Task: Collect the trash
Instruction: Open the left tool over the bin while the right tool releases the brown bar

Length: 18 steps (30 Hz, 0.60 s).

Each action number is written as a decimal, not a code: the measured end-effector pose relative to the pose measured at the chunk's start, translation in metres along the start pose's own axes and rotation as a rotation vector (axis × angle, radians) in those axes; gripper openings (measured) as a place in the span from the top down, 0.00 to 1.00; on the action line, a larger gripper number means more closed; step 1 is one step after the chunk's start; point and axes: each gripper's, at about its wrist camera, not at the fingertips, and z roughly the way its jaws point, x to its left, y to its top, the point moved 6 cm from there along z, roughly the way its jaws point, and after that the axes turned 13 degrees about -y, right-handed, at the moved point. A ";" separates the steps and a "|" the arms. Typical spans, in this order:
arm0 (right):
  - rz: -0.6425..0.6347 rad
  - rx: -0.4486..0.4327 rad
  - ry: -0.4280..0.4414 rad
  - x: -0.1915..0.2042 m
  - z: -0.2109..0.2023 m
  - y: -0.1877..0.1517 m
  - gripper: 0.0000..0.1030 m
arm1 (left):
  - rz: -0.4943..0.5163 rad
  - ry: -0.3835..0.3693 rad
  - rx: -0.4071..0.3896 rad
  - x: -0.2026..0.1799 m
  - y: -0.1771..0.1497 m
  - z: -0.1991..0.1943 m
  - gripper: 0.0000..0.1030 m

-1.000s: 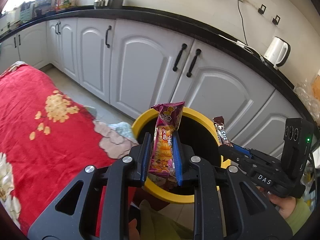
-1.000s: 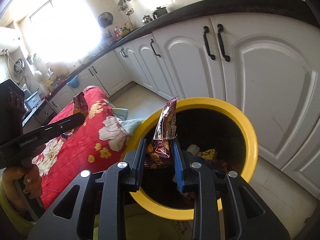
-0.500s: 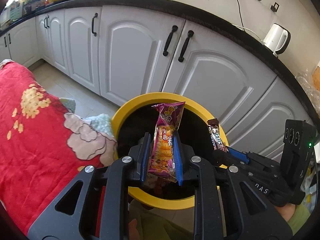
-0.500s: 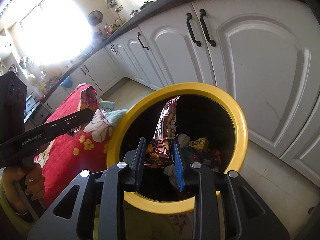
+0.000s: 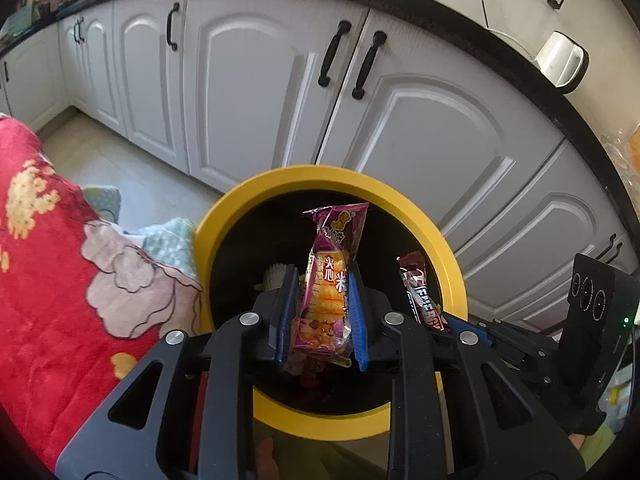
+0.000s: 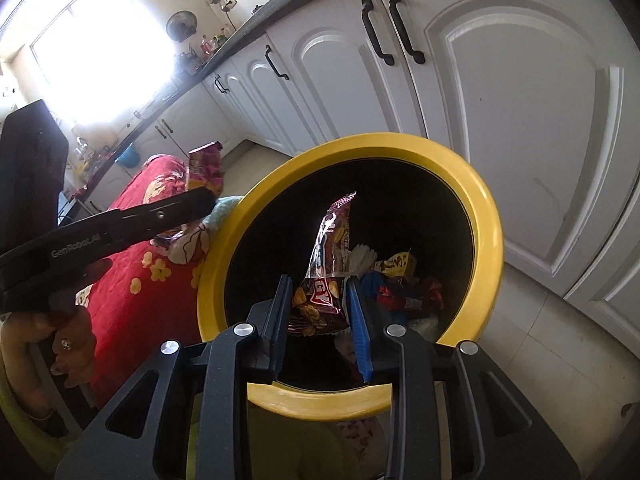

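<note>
A yellow-rimmed bin (image 5: 328, 176) with a black inside stands on the floor under both grippers. My left gripper (image 5: 322, 276) is shut on a purple and orange snack packet (image 5: 336, 240), held upright over the bin's mouth. My right gripper (image 6: 320, 290) is shut on a dark red peanut-bar wrapper (image 6: 332, 236), also upright above the bin (image 6: 488, 240). Several wrappers (image 6: 400, 284) lie at the bottom. The left wrist view shows the right gripper's wrapper (image 5: 420, 296) at the right. In the right wrist view the left gripper (image 6: 200, 200) sits at the left with its packet (image 6: 206, 168).
A red floral blanket (image 5: 48, 280) lies just left of the bin. White cabinet doors (image 5: 248, 92) with black handles stand close behind it, and a white kettle (image 5: 560, 60) sits on the dark counter. A person's hand (image 6: 68, 344) holds the left gripper's handle.
Both grippers have sunk and come closer to the bin, whose mouth now fills more of each view. Each wrapper stays between its jaws.
</note>
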 end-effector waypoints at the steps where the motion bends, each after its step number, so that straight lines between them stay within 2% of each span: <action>1: 0.003 0.001 -0.002 -0.001 0.001 0.000 0.73 | -0.007 -0.001 0.005 0.002 0.000 0.002 0.83; 5: 0.010 0.005 -0.007 -0.003 0.000 0.000 0.71 | -0.023 -0.003 0.027 0.005 -0.004 0.009 0.80; 7: 0.015 0.003 -0.011 -0.004 -0.001 0.000 0.69 | -0.022 0.001 0.033 0.007 -0.005 0.010 0.69; 11: 0.020 -0.001 -0.019 -0.006 -0.003 0.000 0.65 | -0.026 0.012 0.039 0.010 -0.008 0.009 0.60; 13: 0.020 -0.007 -0.024 -0.007 -0.005 0.000 0.64 | -0.033 0.020 0.038 0.013 -0.010 0.006 0.49; 15: 0.020 -0.015 -0.029 -0.007 -0.007 0.001 0.60 | -0.035 0.027 0.035 0.015 -0.011 0.002 0.46; 18: 0.016 -0.032 -0.037 -0.006 -0.015 0.003 0.54 | -0.036 0.042 0.024 0.017 -0.012 -0.008 0.34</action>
